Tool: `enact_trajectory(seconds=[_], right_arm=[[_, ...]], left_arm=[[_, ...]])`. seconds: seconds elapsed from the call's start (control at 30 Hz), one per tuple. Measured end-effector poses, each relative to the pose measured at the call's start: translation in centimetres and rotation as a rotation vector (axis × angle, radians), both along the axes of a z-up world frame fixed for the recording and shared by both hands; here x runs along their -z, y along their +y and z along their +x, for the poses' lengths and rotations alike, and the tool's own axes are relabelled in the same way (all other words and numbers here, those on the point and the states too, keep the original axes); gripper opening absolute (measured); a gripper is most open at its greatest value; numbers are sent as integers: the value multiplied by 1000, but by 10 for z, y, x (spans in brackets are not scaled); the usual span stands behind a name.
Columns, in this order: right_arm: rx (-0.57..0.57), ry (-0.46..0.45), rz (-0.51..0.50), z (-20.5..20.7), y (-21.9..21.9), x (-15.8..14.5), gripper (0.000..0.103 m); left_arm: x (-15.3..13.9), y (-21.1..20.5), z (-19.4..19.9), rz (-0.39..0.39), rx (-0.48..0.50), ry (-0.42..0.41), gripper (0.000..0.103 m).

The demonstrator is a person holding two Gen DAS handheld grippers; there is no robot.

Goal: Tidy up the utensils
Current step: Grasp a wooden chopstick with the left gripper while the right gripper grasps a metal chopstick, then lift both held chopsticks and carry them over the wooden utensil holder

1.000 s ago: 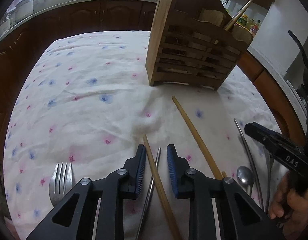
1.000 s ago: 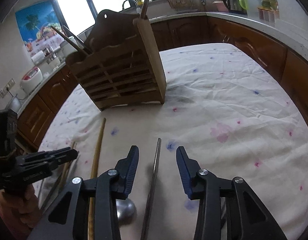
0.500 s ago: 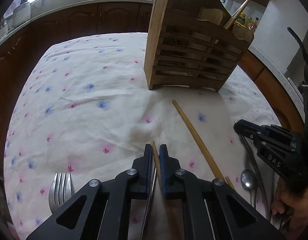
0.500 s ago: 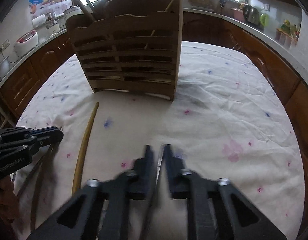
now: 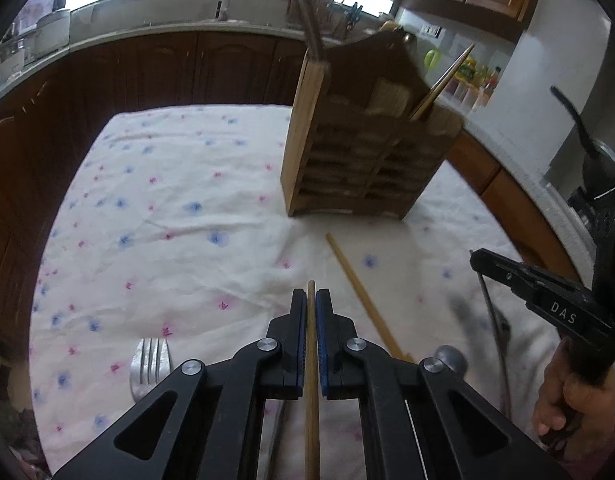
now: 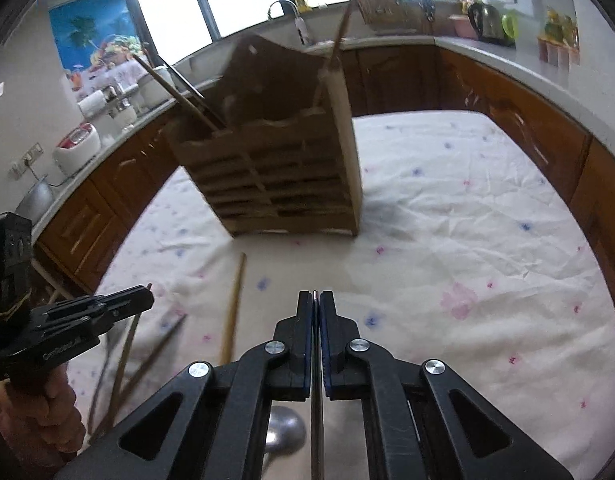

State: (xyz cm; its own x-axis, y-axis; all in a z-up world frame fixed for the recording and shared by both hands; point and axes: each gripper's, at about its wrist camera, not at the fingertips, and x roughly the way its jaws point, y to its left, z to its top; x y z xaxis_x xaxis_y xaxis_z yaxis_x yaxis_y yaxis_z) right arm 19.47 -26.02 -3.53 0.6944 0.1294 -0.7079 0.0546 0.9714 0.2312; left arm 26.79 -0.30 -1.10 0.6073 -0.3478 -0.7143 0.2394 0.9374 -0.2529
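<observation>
Jaws: left gripper (image 5: 311, 300) clenched on wooden chopstick (image 5: 311, 400); right gripper (image 6: 315, 300) clenched on metal chopstick (image 6: 317, 420). Wooden holder (image 5: 359, 160), upper centre (slots narrow). Risk: long sticks may pivot, slip, miss a slot.

One wooden utensil rack (image 5: 359, 152) stands on the tabletop (image 5: 155, 248). Two wooden chopsticks show: one in the left tongs (image 5: 311, 320), one lying loose (image 5: 363, 300). One fork (image 5: 150, 364), one spoon (image 5: 451, 358) and one thin metal chopstick (image 6: 316, 400) in the right tongs (image 6: 315, 320) complete the count.
</observation>
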Motion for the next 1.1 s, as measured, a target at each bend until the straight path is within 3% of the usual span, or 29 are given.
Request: enact_trajectory(seconds=[0.47,0.53,0.83,1.1], right_arm=[[-5,-114,11,-30,9,-43,3],[-3,-143,18,-36,9,-53,3],[22,-275,13,-58,6,-95,3],[36,-347,10,-68,5,-115,3]], left_arm=[[-53,18,-56,-38,20,-95,3],[-60,22,-64,-53,11,-150,3],[-95,43,-99,-84,-14,-252,3],[-107,58,-115,-109,-42,-304,3]])
